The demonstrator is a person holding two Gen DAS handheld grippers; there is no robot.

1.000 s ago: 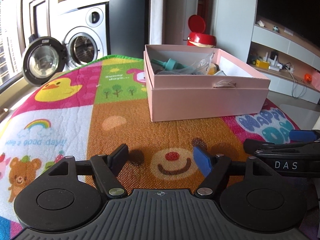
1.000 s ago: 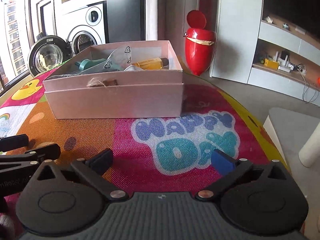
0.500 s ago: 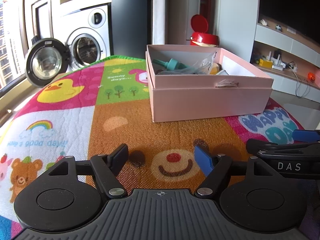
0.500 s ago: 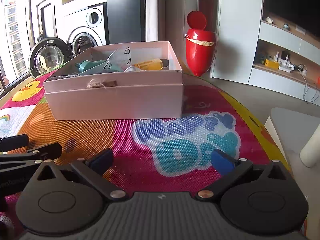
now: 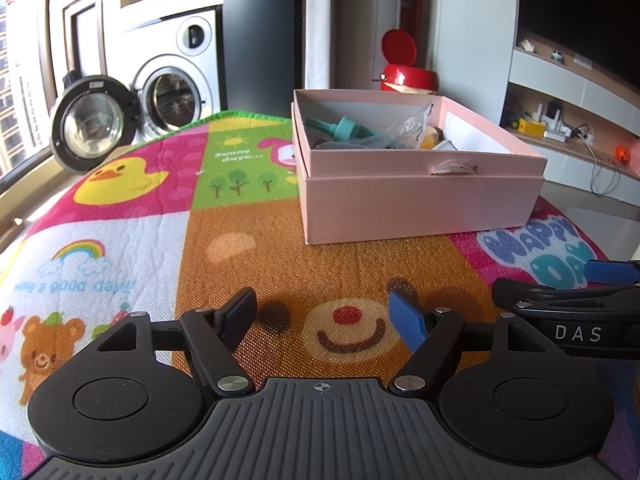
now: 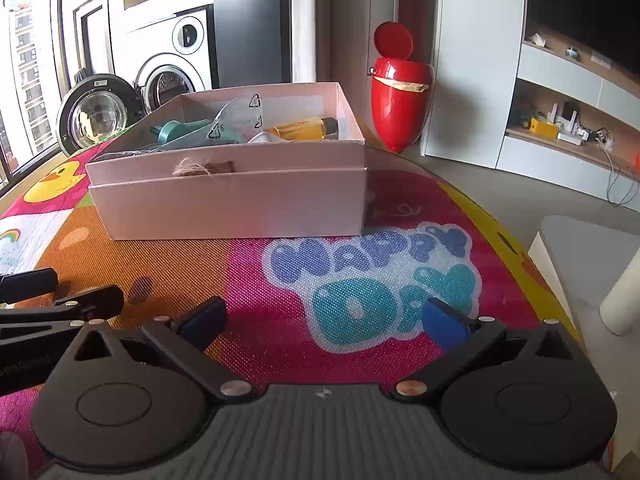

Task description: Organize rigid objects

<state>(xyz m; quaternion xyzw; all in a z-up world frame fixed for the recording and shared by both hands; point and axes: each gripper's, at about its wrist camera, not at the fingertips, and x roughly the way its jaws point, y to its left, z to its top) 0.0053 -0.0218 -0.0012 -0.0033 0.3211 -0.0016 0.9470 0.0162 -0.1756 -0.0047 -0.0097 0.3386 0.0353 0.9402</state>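
A pink cardboard box (image 5: pixel 420 196) sits on a colourful play mat (image 5: pixel 248 248); it also shows in the right wrist view (image 6: pixel 236 204). Inside lie a teal plastic piece (image 5: pixel 346 128), a clear plastic bag (image 6: pixel 240 114) and a yellow bottle (image 6: pixel 304 128). My left gripper (image 5: pixel 326 310) is open and empty, low over the mat, short of the box. My right gripper (image 6: pixel 324 318) is open and empty, over the "Happy Day" print. Each gripper shows at the edge of the other's view.
A red bin (image 6: pixel 400 92) with its lid up stands behind the box. A washing machine with an open door (image 5: pixel 94 122) is at the back left. Shelves with small items (image 6: pixel 560 128) are on the right. The mat's right edge drops to the floor (image 6: pixel 540 264).
Both grippers have shifted only slightly; the box looks a little nearer in the left wrist view. Nothing was taken or let go.
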